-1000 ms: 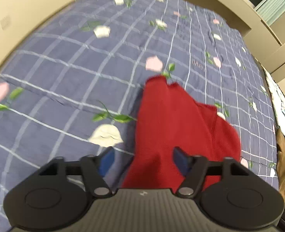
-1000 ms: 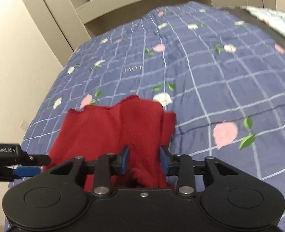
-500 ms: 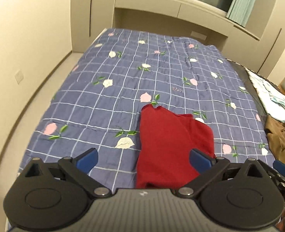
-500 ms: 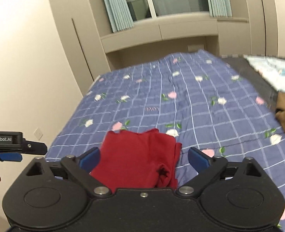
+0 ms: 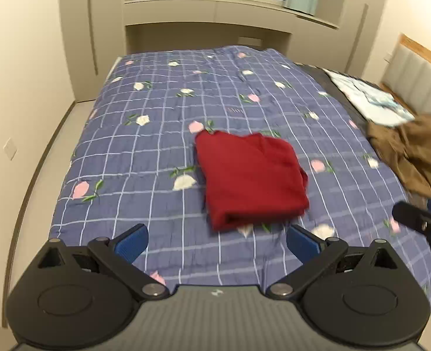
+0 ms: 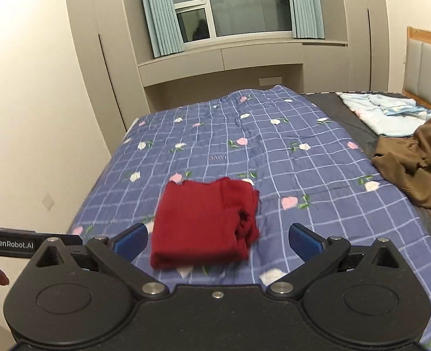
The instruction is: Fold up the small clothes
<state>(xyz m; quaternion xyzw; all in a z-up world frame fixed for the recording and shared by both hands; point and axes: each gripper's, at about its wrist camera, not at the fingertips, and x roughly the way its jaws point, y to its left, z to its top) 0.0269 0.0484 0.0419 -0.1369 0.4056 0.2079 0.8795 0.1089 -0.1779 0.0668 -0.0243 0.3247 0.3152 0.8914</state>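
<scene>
Red garment shows bunched folds only in right-wrist view.

Bed filled most of the room, blue checked floral quilt over it. Window sat past the bed's far edge, dark outside, pale teal curtains either side. Beige built-in cabinets and a ledge framed it. Padded headboard stood at the right. Cream wall at the left carried a socket.

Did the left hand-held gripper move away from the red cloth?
Yes. The left hand-held gripper has pulled back and up from the red cloth on the blue bedspread; its jaws have just opened and hold nothing.
</scene>
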